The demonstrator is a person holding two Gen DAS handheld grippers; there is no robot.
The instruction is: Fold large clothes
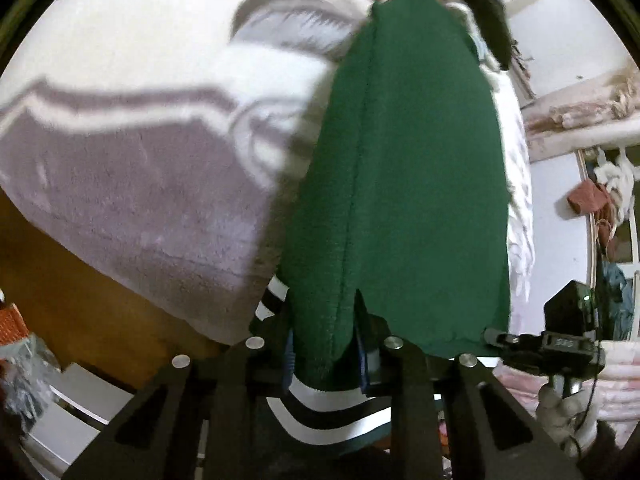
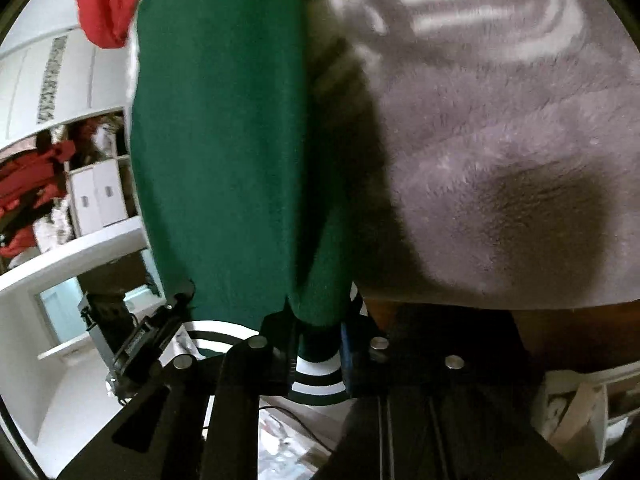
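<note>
My left tongs (image 1: 326, 354) clamped on the striped hem of the green garment (image 1: 400, 184), my right tongs (image 2: 318, 350) pinching the same green garment (image 2: 224, 140) at its striped band, cloth stretched away over a grey-and-white fleece blanket (image 1: 132, 184)

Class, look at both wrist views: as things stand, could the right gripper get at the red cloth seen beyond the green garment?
Probably not. The right gripper is shut on the green garment, whose striped hem sits between its fingers, and the garment hangs between it and the red cloth. It would need to let go first.
</note>
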